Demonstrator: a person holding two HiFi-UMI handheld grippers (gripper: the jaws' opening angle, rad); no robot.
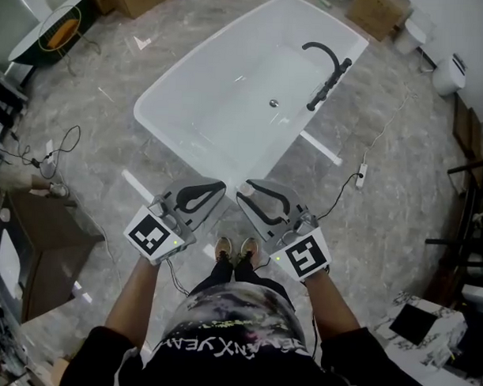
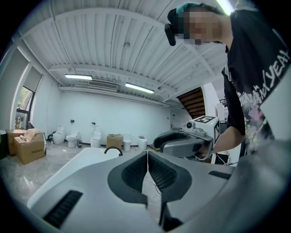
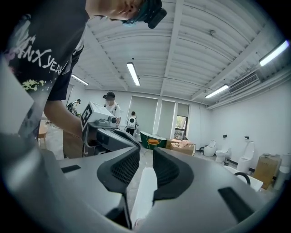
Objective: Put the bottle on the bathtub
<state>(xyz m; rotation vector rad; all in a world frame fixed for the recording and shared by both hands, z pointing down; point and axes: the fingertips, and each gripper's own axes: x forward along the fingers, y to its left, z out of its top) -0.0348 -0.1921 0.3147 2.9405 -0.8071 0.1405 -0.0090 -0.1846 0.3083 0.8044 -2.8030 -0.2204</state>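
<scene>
The right gripper pinches one white bottle. Its jaws are parted only by the bottle's width, and the bottle lies along them, which looks like a carrying grip. The head view does not show the bottle; that gripper hides it. The left gripper is pressed together on nothing, probably idle beside its twin. Both hover in front of the person, well apart from the bathtub at 12 o'clock, so the placing is not yet done. Count: two grippers, one bottle, one bathtub, and one black faucet on the tub's rim at 1 o'clock.
</scene>
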